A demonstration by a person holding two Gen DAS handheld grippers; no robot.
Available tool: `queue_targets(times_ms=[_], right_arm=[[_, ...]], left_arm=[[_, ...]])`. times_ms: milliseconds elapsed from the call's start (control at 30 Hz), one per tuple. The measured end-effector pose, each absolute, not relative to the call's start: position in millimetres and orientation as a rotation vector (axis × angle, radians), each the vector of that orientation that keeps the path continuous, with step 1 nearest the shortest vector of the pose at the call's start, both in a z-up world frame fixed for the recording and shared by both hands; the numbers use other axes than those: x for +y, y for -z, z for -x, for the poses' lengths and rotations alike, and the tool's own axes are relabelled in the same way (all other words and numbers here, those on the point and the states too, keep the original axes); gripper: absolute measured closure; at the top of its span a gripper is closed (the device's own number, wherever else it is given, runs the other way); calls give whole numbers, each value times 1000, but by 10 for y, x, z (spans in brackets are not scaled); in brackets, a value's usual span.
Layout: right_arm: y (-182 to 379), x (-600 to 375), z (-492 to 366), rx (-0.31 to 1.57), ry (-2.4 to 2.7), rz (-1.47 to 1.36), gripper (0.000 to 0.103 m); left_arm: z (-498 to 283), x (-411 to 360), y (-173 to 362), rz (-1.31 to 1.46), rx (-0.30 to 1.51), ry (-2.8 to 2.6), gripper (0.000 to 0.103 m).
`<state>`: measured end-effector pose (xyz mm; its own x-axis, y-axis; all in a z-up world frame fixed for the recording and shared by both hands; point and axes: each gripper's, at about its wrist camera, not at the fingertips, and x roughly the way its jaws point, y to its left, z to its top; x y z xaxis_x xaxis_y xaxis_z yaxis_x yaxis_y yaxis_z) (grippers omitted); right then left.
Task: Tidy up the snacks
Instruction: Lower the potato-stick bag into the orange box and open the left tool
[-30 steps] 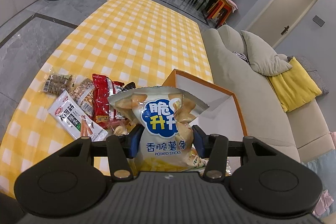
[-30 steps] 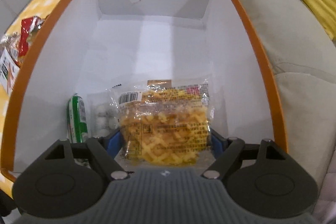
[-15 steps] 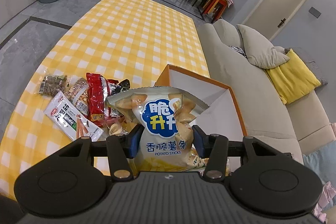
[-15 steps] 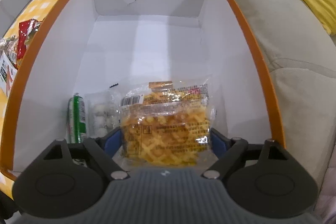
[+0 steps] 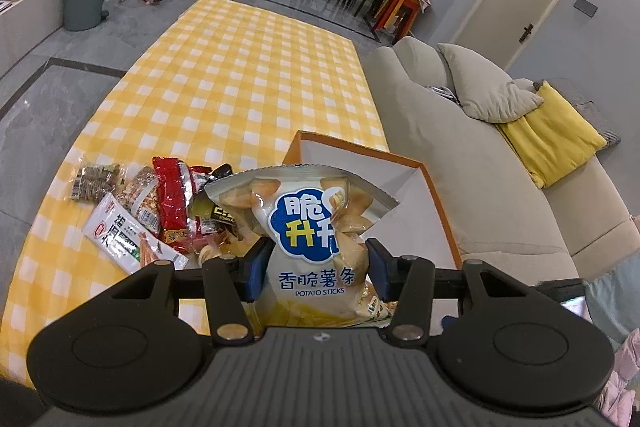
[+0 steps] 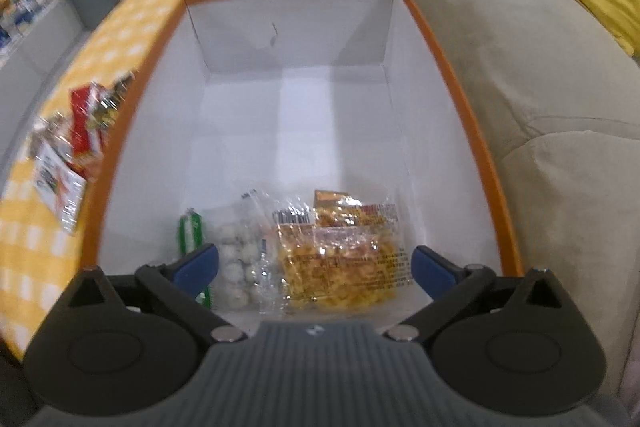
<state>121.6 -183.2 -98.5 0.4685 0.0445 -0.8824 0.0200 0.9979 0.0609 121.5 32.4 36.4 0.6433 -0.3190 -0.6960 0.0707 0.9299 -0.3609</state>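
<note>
Left hand-held gripper [image 5: 316,269] clamps potato sticks bag [image 5: 310,227] above snack pile [image 5: 160,211]. Right hand-held gripper [image 6: 316,267] jaws opening wide over box [image 6: 472,131]; yellow snack pack [image 6: 344,259] lies inside, untouched.

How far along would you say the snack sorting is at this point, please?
Done: three packets lie in the orange-rimmed box, the clear packet of yellow crisps just let go as the right gripper opens. In hand: the left gripper is shut on the potato sticks bag. Left: the loose packets on the checked cloth.
</note>
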Motion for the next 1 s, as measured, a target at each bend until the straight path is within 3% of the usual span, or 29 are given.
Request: queue_targets(times_ms=[300,500,1000], right_arm=[[310,-2278,-867,838,-17,-163,3],[219,-2749,-707,719,53,-279,3],[546,-3215,-778,769,139,-448,3]], left_arm=[[-1348,-128,-310,291,872,262,46],[-1549,-597,-13,253,942,294,46],[-2303,-1180,605,118,1090,199,46]])
